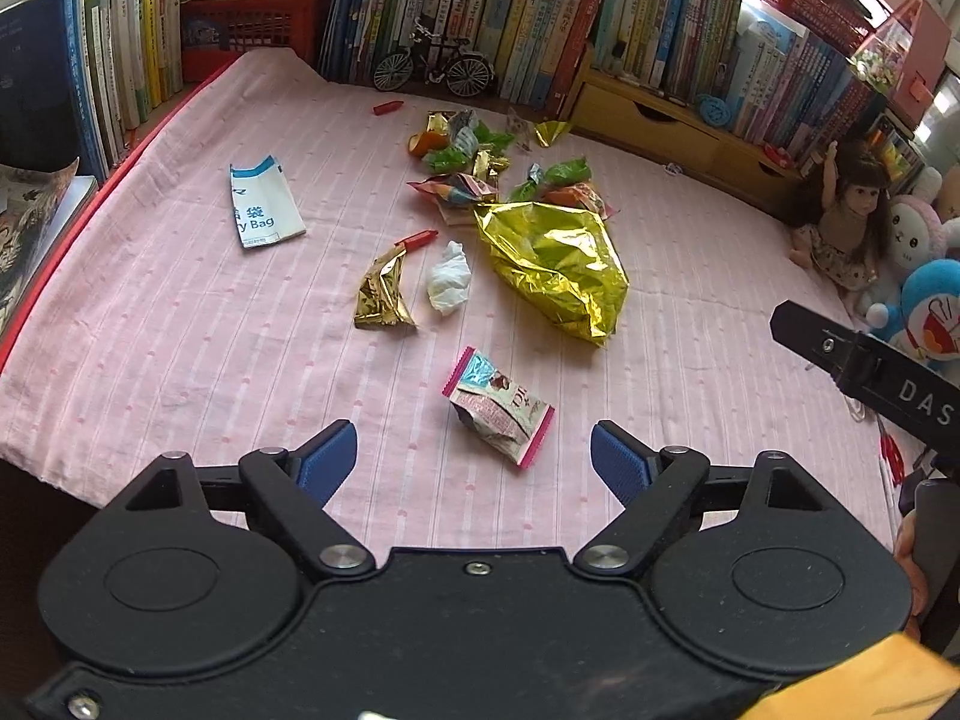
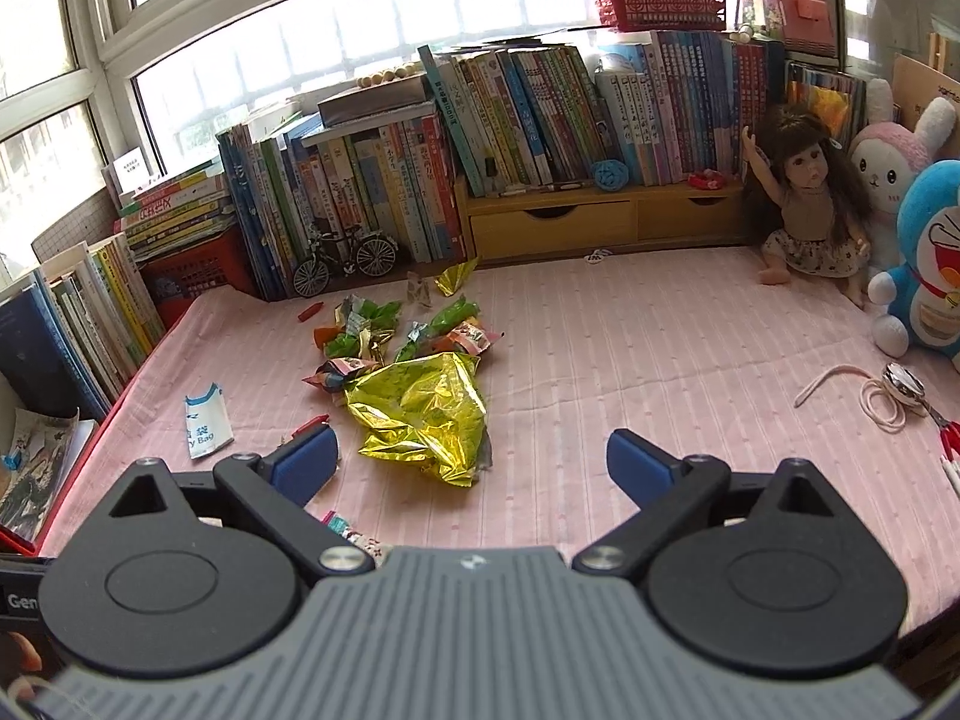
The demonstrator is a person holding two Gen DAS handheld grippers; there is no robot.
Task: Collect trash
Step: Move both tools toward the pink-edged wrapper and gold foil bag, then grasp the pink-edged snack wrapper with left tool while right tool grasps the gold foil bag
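Observation:
Trash lies scattered on a pink striped cloth (image 1: 180,330). My left gripper (image 1: 474,450) is open, just short of a pink-edged snack wrapper (image 1: 501,408). Beyond it lie a large crumpled gold foil bag (image 1: 555,264), a white tissue wad (image 1: 449,279), a small gold wrapper (image 1: 384,294), a red crayon (image 1: 420,238), a white and blue paper bag (image 1: 261,204) and a heap of green and orange candy wrappers (image 1: 480,162). My right gripper (image 2: 471,462) is open, empty, near the gold foil bag (image 2: 423,408). The paper bag (image 2: 207,420) lies to its left.
Rows of books (image 2: 480,138) and a wooden drawer unit (image 2: 600,222) line the back. A model bicycle (image 1: 435,63) stands by the books. A doll (image 2: 807,204) and plush toys (image 2: 924,264) sit at the right, with a cord and a round metal object (image 2: 903,387).

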